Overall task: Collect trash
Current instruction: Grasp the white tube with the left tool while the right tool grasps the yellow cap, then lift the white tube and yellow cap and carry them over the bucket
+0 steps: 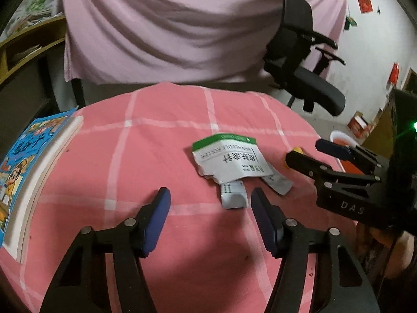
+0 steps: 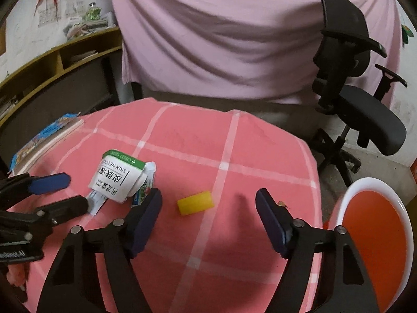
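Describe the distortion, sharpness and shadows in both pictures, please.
Left wrist view: fisheye bends the book edge; crumpled wrapper print is readable. Right wrist view: dark corners, soft shadow under the right gripper; yellow block sharp, curtain slightly soft.

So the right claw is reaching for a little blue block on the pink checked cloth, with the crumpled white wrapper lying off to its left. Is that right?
Not quite: the block is yellow, not blue, as the right wrist view shows. The rest holds: it lies on the pink checked cloth ahead of the right gripper, whose jaws stand open with nothing held, and the crumpled white wrapper lies to its left.
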Demonstrator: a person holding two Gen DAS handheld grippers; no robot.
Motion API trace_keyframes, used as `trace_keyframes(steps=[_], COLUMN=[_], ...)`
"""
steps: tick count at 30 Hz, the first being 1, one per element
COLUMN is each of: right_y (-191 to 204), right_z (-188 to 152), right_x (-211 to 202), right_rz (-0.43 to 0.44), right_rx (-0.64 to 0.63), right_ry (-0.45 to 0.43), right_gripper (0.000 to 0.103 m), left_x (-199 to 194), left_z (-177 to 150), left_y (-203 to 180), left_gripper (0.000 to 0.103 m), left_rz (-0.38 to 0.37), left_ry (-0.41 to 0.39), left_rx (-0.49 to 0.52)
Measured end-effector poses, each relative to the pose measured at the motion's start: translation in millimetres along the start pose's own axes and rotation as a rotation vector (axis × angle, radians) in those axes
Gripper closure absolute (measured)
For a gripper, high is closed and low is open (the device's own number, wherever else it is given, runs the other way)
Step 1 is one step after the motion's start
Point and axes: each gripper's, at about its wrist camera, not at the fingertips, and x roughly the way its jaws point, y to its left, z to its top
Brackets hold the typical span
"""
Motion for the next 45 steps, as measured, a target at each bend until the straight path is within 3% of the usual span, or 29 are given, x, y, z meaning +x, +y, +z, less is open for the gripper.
trace_keyframes(steps=[4, 7, 14, 16, 17, 19, 25, 32, 45], right_y=[-9, -14, -14, -13, -12, -10, -9, 0, 6], right_z=[1, 1, 2, 2, 2, 2, 2, 0, -9], right_x=[6, 14, 19, 19, 19, 18, 14, -12, -67], right_rz=[0.021, 0.039, 0.072, 0.074, 0.077, 0.083, 0.092, 0.063, 0.065], right_rx=[0.041, 0.065, 0.074, 0.068, 0.066, 0.060, 0.050, -0.007, -0.046], right_ry=[0.028, 0.070, 0.087, 0.087, 0.086, 0.084, 0.063, -0.074, -0.397], right_gripper=[0.041, 0.054, 0.054, 0.056, 0.065, 0.074, 0.074, 0.074, 0.074], left_x=[6, 13, 26, 25, 24, 23, 8, -13, -68], left_z=[3, 4, 8, 7, 7, 6, 3, -2, -20], left_y=[-9, -16, -22, -22, -22, -21, -8, -8, -30], left_gripper=[0.045, 0.056, 0.084, 0.084, 0.084, 0.084, 0.085, 0.085, 0.085], left_rz=[0.017, 0.033, 0.047, 0.048, 0.048, 0.050, 0.019, -0.030, -0.017], left_ry=[0.019, 0.033, 0.047, 0.043, 0.040, 0.030, -0.021, -0.080, -0.343], left_rx=[0.047, 0.085, 0.111, 0.117, 0.119, 0.107, 0.014, 0.001, 0.082])
